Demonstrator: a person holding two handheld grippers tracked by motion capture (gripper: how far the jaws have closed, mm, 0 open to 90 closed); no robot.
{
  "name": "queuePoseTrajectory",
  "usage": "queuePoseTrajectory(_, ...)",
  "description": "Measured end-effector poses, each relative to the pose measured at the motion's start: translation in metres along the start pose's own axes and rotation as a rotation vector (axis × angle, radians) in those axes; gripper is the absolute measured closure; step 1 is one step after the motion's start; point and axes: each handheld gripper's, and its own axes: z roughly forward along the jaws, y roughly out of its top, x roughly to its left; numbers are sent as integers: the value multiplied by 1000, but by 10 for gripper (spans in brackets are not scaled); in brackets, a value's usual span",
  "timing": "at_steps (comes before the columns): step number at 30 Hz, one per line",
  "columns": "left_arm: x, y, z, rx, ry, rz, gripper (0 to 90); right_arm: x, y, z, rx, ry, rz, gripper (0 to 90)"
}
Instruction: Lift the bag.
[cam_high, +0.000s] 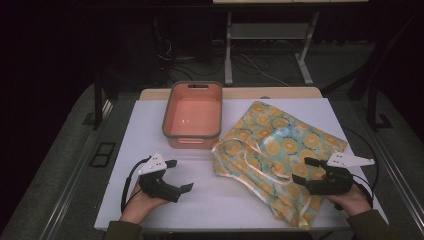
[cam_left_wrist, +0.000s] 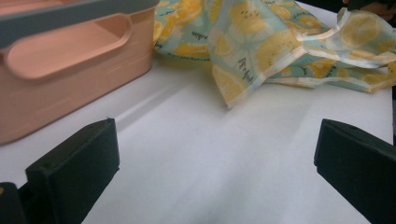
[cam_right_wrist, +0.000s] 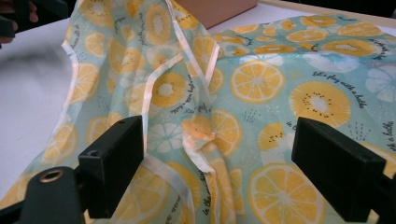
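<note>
A teal cloth printed with yellow lemon slices (cam_high: 272, 150) lies crumpled on the right half of the white table (cam_high: 150, 130). Its folded corner (cam_left_wrist: 236, 77) points toward my left gripper. My left gripper (cam_high: 177, 176) rests open on the bare tabletop at the front left, a hand's width from the cloth, with nothing between its jaws (cam_left_wrist: 215, 172). My right gripper (cam_high: 306, 171) hovers open over the cloth's front right part, with rumpled fabric and a pale hem (cam_right_wrist: 205, 135) lying between its spread jaws.
A salmon-pink plastic tub (cam_high: 193, 114) with a grey rim stands at the back centre of the table, its handle side (cam_left_wrist: 65, 46) close on the left of my left gripper. Dark floor, cables and a table frame (cam_high: 270, 45) lie beyond the far edge.
</note>
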Motion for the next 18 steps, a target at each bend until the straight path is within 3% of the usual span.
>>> queuePoseTrajectory(7, 1, -8, 3, 39, 1, -8, 0, 1, -1, 2, 11, -1, -10, 164)
queuePoseTrajectory(18, -1, -5, 3, 23, -7, -13, 0, 0, -1, 2, 9, -3, -10, 164)
